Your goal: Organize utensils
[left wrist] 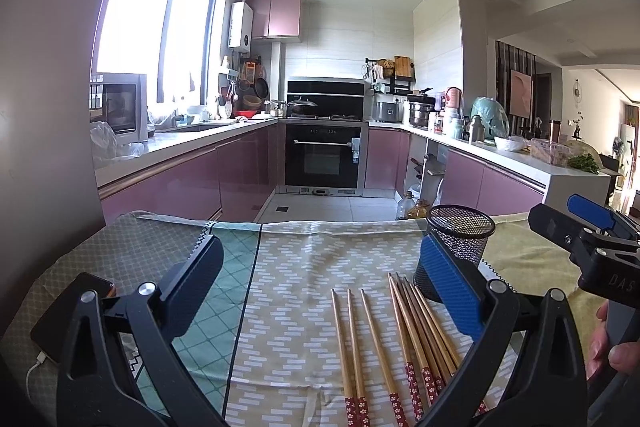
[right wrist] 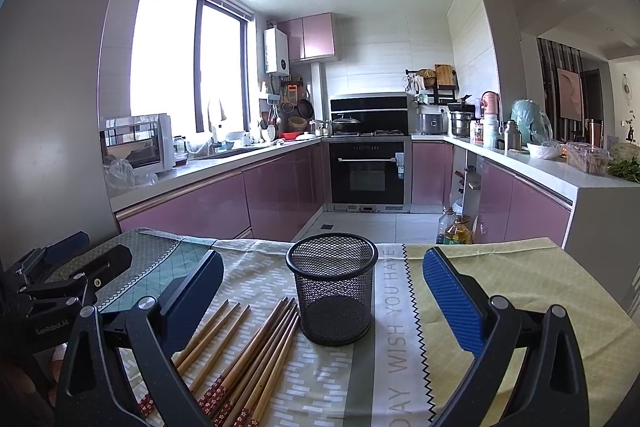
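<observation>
Several wooden chopsticks [left wrist: 404, 339] with red flowered ends lie on the tablecloth, also in the right wrist view [right wrist: 248, 347]. A black mesh cup [right wrist: 333, 287] stands upright and empty to their right; it shows in the left wrist view [left wrist: 460, 239] behind my right finger. My left gripper [left wrist: 320, 267] is open and empty above the cloth, with the chopsticks between its fingers toward the right. My right gripper [right wrist: 324, 283] is open and empty, with the cup between its fingers. Each gripper shows at the edge of the other's view.
A patterned tablecloth [left wrist: 280, 307] covers the table. A phone with a white cable [left wrist: 68, 311] lies at the table's left edge. Beyond the far edge is the kitchen floor, with oil bottles [right wrist: 454, 227], pink cabinets and an oven [left wrist: 324, 155].
</observation>
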`<state>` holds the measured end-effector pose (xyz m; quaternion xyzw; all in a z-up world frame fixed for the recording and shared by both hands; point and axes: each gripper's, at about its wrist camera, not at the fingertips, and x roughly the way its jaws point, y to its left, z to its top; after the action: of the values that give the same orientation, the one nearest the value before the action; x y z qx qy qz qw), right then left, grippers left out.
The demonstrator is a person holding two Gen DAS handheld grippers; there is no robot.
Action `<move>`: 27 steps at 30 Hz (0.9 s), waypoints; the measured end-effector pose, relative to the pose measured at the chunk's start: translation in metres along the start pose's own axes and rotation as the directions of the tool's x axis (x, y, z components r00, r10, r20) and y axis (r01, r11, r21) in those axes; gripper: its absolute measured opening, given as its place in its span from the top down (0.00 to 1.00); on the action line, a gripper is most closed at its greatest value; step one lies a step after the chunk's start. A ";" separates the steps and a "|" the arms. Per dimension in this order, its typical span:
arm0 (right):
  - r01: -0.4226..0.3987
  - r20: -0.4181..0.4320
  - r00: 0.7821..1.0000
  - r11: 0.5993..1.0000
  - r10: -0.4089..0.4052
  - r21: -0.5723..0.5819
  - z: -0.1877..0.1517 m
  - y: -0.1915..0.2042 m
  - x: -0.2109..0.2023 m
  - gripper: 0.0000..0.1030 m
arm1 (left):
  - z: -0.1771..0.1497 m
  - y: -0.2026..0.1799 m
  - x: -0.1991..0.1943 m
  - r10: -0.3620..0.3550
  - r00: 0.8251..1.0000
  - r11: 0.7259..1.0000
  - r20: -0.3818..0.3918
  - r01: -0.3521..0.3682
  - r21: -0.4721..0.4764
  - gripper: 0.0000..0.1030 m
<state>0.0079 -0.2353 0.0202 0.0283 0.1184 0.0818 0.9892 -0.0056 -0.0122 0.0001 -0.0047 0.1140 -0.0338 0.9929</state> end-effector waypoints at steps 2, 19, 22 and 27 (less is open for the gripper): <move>-0.001 0.001 1.000 1.000 0.001 0.000 0.000 0.001 0.001 0.06 | -0.001 -0.001 0.000 -0.003 1.000 1.000 -0.003 0.003 0.000 0.06; 0.000 -0.007 1.000 1.000 0.000 -0.003 -0.005 0.001 0.001 0.06 | -0.006 -0.001 0.003 -0.008 1.000 1.000 -0.024 0.008 -0.001 0.06; -0.002 -0.008 1.000 1.000 0.002 -0.004 -0.005 0.000 0.001 0.06 | -0.007 0.000 0.004 -0.012 0.999 1.000 -0.032 0.012 -0.003 0.05; -0.013 -0.032 0.999 1.000 0.013 0.002 -0.006 -0.001 0.004 0.06 | -0.007 0.001 0.007 -0.020 0.998 1.000 -0.061 0.020 0.007 0.06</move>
<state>0.0100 -0.2350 0.0130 0.0286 0.1344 0.0885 0.9866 -0.0001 -0.0115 -0.0081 -0.0009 0.1440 -0.0442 0.9886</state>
